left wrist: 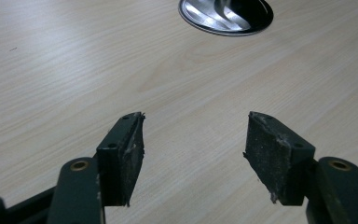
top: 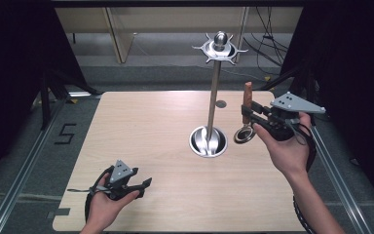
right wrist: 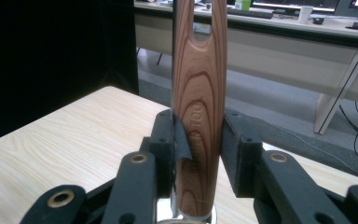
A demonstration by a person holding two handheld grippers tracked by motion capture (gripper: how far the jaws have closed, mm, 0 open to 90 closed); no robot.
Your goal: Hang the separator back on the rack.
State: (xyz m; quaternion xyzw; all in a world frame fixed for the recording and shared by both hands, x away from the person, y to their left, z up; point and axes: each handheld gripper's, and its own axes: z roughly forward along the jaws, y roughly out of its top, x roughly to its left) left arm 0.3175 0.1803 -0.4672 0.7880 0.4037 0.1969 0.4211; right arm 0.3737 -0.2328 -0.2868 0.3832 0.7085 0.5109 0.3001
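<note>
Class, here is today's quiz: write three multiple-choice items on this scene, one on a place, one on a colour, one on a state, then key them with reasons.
1. Where does the stand's base sit?
A. near the table's middle
B. on the floor
C. at the table's near left corner

2. What colour is the utensil's handle?
A. blue
B. wood brown
C. white

3. How is the left gripper?
A. shut on a utensil
B. shut on the stand's pole
C. open, holding nothing

Answers:
1 A: the high view shows the round metal base on the table, about central.
2 B: the right gripper view shows brown wood grain between the jaws of the right gripper.
3 C: the left gripper view shows its jaws apart with bare table between them.
</note>
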